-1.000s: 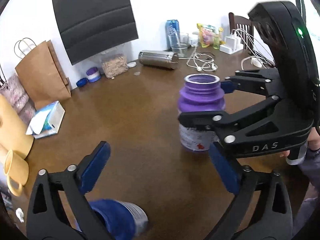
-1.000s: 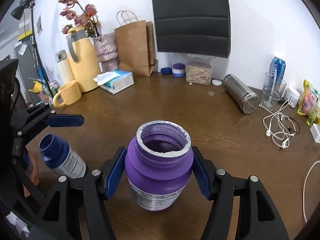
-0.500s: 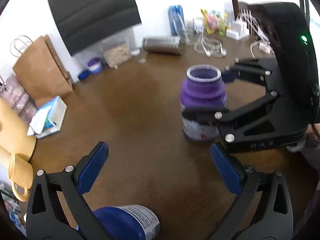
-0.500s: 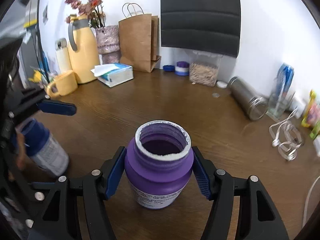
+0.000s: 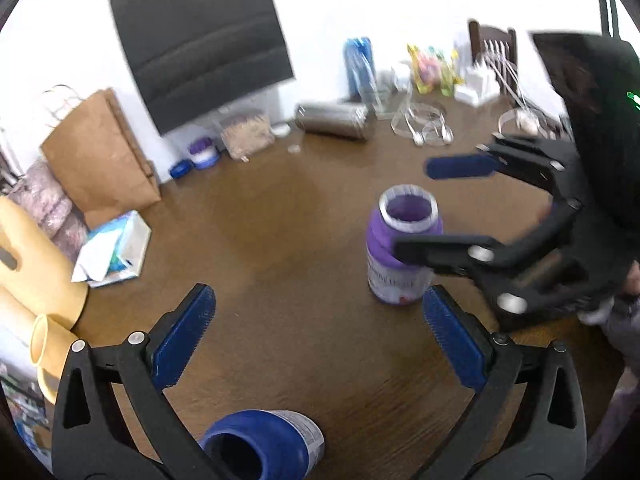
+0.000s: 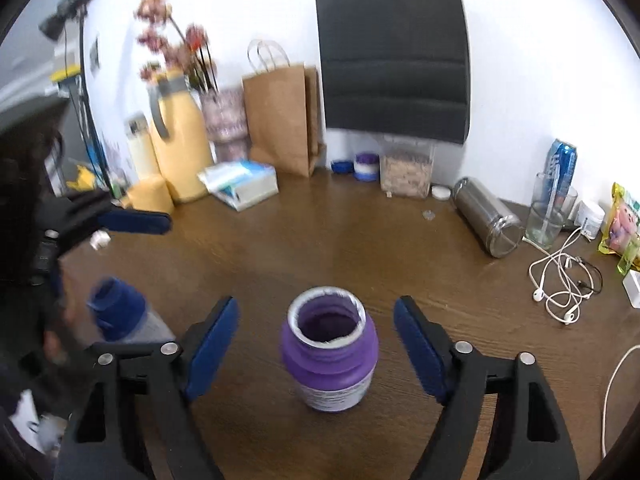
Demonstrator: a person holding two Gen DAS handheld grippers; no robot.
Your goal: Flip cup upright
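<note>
The worktop (image 6: 280,248) carried everything, its clutter kept to the back edge along the wall and to the right edge, which left the middle bare for the work. There was one such surface.

Two claws were in view. The right gripper (image 6: 316,344) was spread wide, its blue pads clear of the cup on both sides, likely because the cup already stood on its own and needed no support. The left gripper (image 5: 316,336) was spread as well and held nothing, hanging over the front edge.

Two open containers stood in the working area. The purple cup (image 6: 329,350) stood upright, mouth up, on the worktop toward its front edge, between the right gripper's pads but apart from them; by that, the flip looked done. The blue cup (image 5: 262,442) sat at the front edge just below the left gripper, its mouth turned toward that camera; whether it stood fully upright could not be told.

One steel flask (image 6: 486,222) lay on its side near the back right corner.
</note>
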